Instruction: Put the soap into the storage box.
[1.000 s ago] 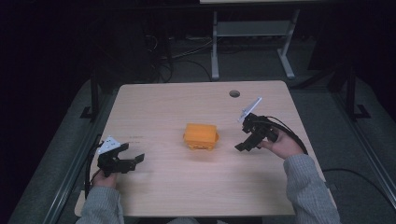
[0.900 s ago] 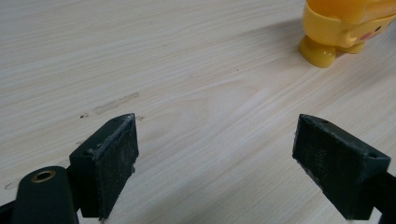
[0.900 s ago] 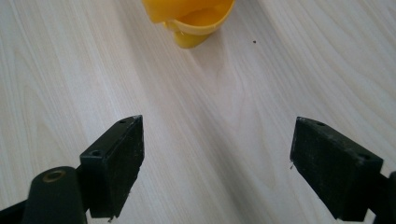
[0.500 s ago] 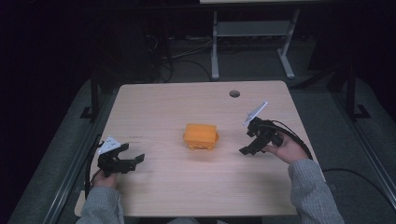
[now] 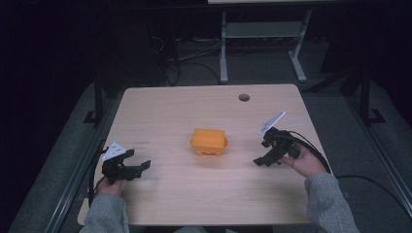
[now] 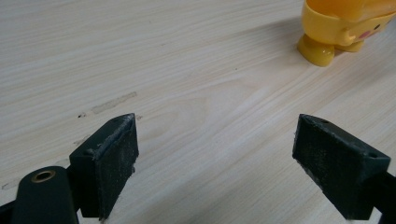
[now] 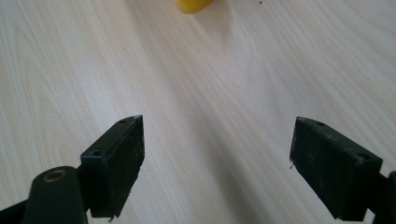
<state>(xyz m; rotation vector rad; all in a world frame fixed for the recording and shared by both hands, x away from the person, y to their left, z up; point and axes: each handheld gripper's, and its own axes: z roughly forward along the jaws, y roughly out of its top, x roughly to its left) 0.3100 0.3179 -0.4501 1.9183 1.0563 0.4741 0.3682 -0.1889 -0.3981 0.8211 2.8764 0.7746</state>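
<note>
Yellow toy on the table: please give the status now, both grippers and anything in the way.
Left gripper open, empty. Right gripper open, empty. Yellow toy mid-table, between them, untouched. Nothing blocks either approach.

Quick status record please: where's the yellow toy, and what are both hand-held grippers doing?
toy: yellow toy at the middle of the table, untouched
left hand-held gripper: open, empty, near the left front edge, pointing toward the toy
right hand-held gripper: open, empty, right of the toy, apart from it
table hole: at the far right
</note>
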